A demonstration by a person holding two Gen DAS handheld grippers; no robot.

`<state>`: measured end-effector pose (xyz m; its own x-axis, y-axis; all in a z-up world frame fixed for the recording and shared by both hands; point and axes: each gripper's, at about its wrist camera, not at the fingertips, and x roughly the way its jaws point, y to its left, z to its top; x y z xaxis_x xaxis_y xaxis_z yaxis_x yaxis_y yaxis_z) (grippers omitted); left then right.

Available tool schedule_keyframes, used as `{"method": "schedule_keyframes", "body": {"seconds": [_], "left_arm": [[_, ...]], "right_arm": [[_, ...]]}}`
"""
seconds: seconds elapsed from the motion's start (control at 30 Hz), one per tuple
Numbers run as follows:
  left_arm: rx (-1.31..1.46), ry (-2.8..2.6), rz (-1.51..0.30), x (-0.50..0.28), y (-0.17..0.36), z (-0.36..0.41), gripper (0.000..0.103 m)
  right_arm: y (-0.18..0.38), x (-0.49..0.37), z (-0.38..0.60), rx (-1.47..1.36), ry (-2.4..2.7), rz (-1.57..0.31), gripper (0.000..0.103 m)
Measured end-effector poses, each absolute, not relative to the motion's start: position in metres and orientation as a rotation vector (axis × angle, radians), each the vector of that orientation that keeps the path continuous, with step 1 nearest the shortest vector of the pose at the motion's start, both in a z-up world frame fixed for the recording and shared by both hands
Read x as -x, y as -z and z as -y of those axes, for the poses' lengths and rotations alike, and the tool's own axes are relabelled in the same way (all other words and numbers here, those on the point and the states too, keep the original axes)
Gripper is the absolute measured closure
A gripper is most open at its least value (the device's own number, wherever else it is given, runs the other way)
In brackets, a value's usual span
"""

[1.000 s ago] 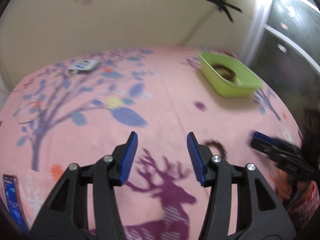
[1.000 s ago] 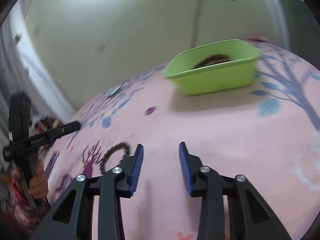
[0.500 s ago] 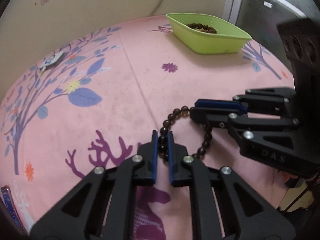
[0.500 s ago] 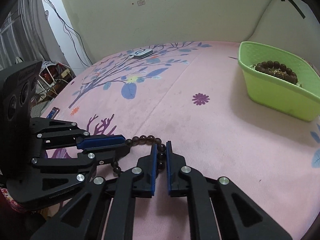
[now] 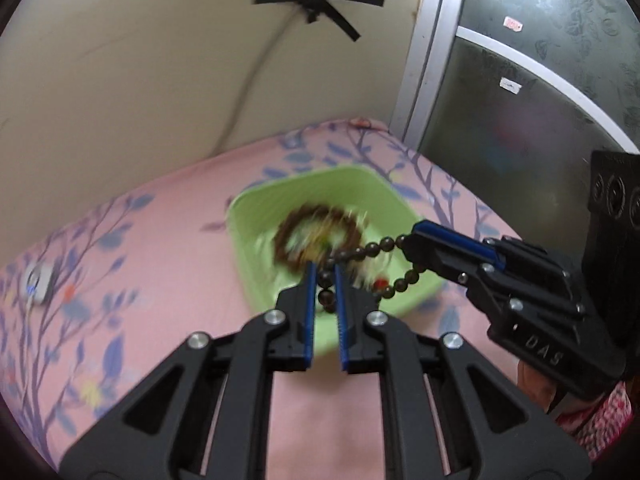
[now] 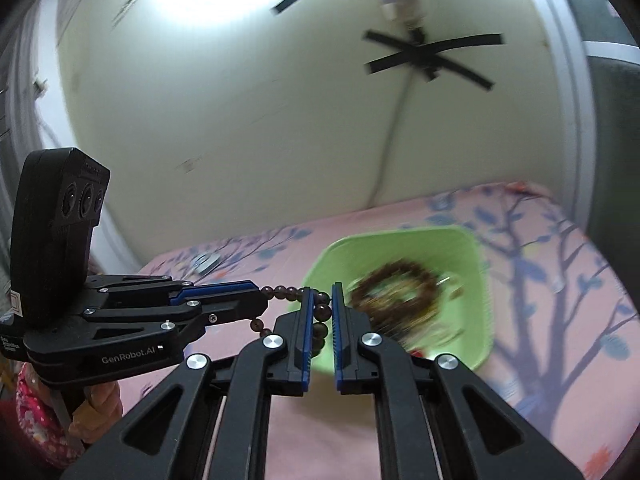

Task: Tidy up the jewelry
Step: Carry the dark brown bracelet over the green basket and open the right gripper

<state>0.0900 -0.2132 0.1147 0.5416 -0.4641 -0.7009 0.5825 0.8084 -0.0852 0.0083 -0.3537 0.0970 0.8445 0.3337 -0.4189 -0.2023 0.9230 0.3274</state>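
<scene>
Both grippers are shut on one dark bead bracelet point(image 5: 362, 254), stretched between them in the air. My left gripper point(image 5: 324, 276) pinches its left side; my right gripper point(image 5: 408, 242) comes in from the right and pinches the other side. In the right wrist view my right gripper point(image 6: 320, 304) grips the bracelet point(image 6: 282, 291) and the left gripper point(image 6: 260, 294) holds its far end. Just beyond them sits a green tray point(image 5: 264, 248) holding another brown bead bracelet point(image 5: 288, 236), blurred. The tray point(image 6: 478, 280) also shows in the right wrist view.
The tray stands on a pink bed sheet point(image 5: 160, 280) with blue and purple tree prints. A small white device point(image 5: 38, 282) lies at the far left. A cream wall point(image 5: 160, 80) is behind and a dark glass door point(image 5: 540, 120) to the right.
Both grippers have lifted the bracelet off the sheet and carried it up to the green tray. They are shut on it as before.
</scene>
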Motion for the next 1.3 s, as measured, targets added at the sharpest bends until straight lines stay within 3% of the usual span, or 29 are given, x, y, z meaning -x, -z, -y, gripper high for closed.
{"method": "schedule_keyframes", "body": {"seconds": [0.1, 0.17, 0.27, 0.33, 0.4, 0.63, 0.83, 1.3], "left_arm": [[-0.224, 0.532, -0.796, -0.115, -0.097, 0.239, 0.086], [-0.190, 0.504, -0.827, -0.122, -0.090, 0.235, 0.086], [-0.157, 0.486, -0.794, -0.111, -0.090, 0.215, 0.083], [-0.153, 0.449, -0.761, -0.097, -0.090, 0.200, 0.070], [-0.146, 0.447, -0.722, -0.076, -0.088, 0.186, 0.043], [-0.188, 0.385, -0.674, -0.025, -0.064, 0.159, 0.035], [-0.194, 0.330, -0.654, -0.005, -0.054, 0.135, 0.007], [-0.235, 0.286, -0.667, 0.003, -0.042, 0.128, 0.006]], "right_arm": [[-0.080, -0.028, 0.376, -0.301, -0.205, -0.507, 0.103], [-0.076, -0.025, 0.384, -0.338, -0.185, -0.498, 0.092], [-0.073, 0.001, 0.395, -0.404, -0.181, -0.430, 0.085], [-0.066, 0.020, 0.401, -0.468, -0.168, -0.410, 0.084], [-0.057, 0.033, 0.400, -0.529, -0.161, -0.416, 0.083], [-0.022, 0.079, 0.366, -0.650, -0.129, -0.475, 0.081], [-0.016, 0.094, 0.316, -0.568, -0.146, -0.535, 0.076], [-0.007, 0.099, 0.312, -0.620, -0.122, -0.549, 0.076]]}}
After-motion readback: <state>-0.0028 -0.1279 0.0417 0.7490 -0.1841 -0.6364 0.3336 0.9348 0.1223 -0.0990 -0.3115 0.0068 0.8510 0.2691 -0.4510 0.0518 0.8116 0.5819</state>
